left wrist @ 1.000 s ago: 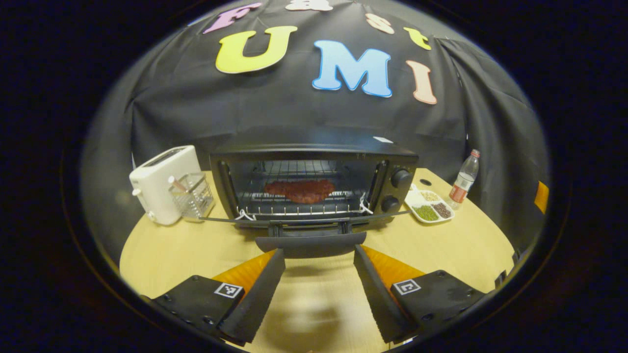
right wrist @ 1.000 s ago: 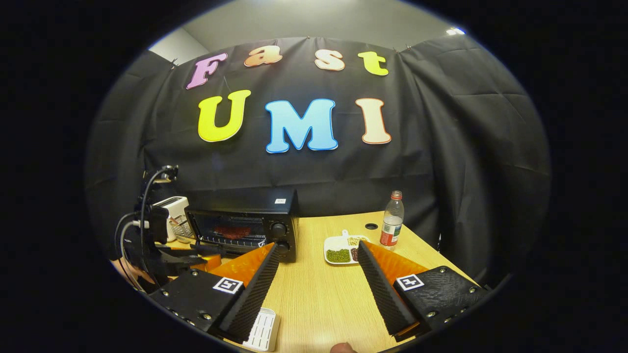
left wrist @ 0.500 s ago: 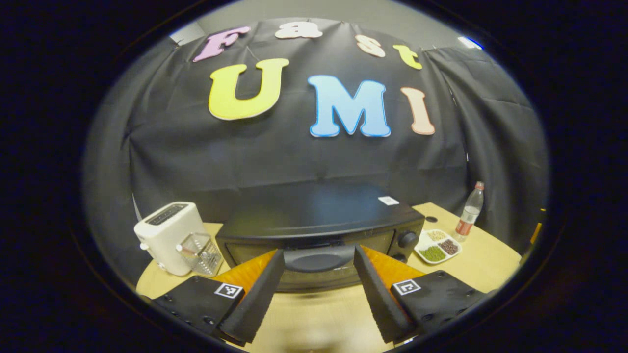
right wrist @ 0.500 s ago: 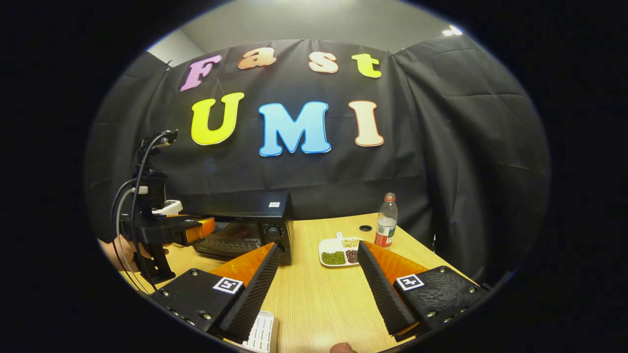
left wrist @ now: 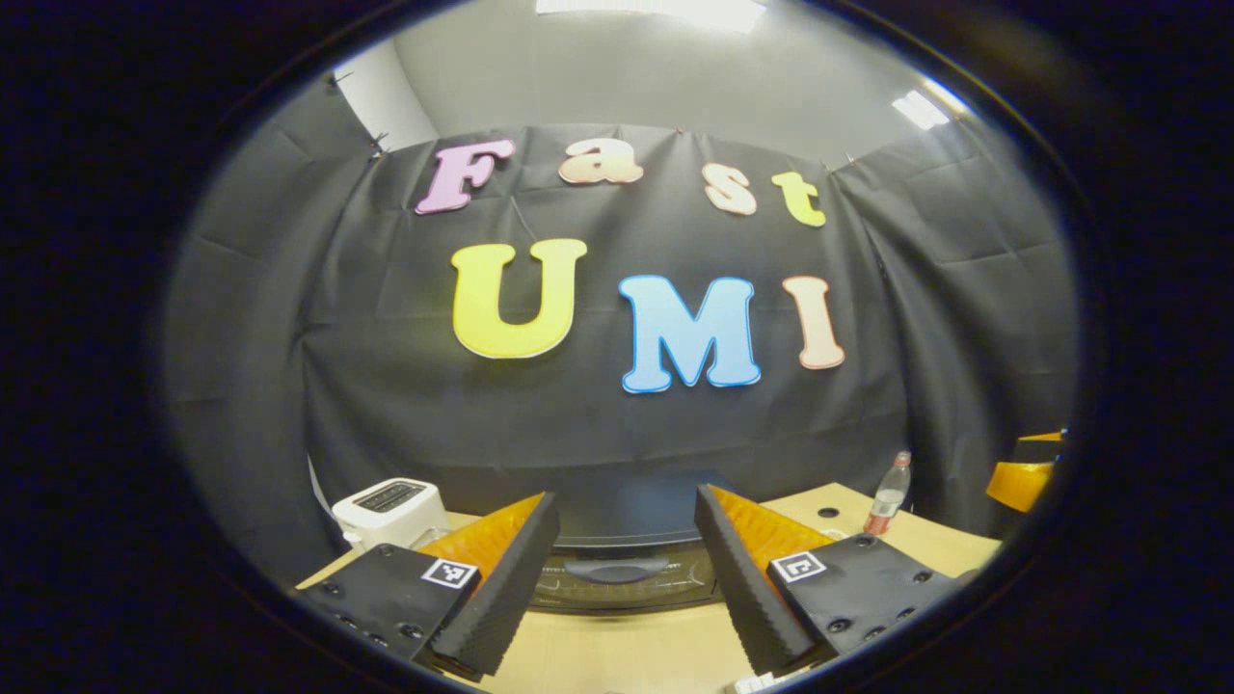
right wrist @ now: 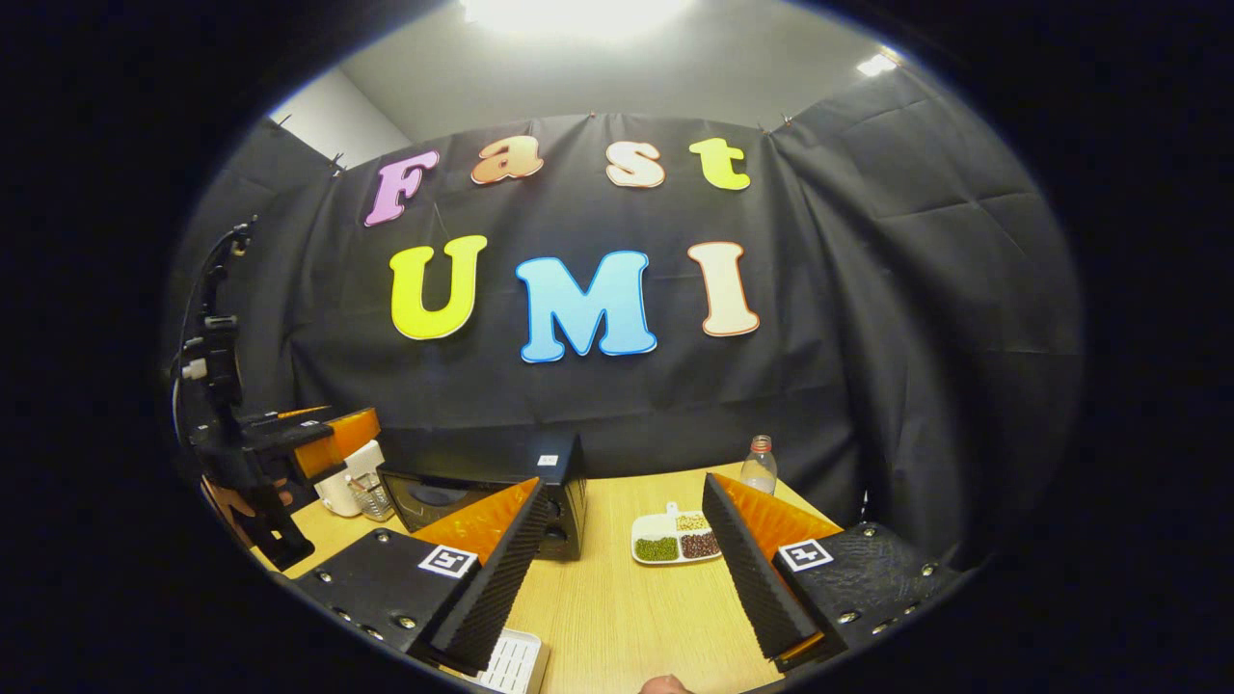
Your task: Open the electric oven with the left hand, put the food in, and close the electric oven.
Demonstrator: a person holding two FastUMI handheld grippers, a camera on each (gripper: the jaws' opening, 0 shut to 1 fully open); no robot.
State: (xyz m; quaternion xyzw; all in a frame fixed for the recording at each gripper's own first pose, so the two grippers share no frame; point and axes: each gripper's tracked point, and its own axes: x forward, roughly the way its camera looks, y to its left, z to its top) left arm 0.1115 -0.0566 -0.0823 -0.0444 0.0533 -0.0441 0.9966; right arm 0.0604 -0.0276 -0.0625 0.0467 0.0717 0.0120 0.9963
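Observation:
The black electric oven (left wrist: 622,540) stands straight ahead in the left gripper view with its door shut and the door handle (left wrist: 617,569) facing me. My left gripper (left wrist: 622,617) is open in front of that handle, a little back from it, holding nothing. The right gripper view has the oven (right wrist: 501,492) at lower left and the left gripper (right wrist: 318,439) raised beside it, held by a hand (right wrist: 227,501). My right gripper (right wrist: 622,588) hangs open and empty over the wooden table (right wrist: 627,617). The food is hidden behind the shut door.
A white toaster (left wrist: 390,506) stands left of the oven, with a small clear rack (right wrist: 371,496) by it. Right of the oven are a divided dish of beans (right wrist: 675,540) and a plastic bottle (right wrist: 759,467). A white ridged object (right wrist: 511,665) lies under my right gripper.
The oven door, lying open with the food on the rack a second ago, has swung up shut. My left gripper rose and drew back from the handle. The right gripper tilted upward.

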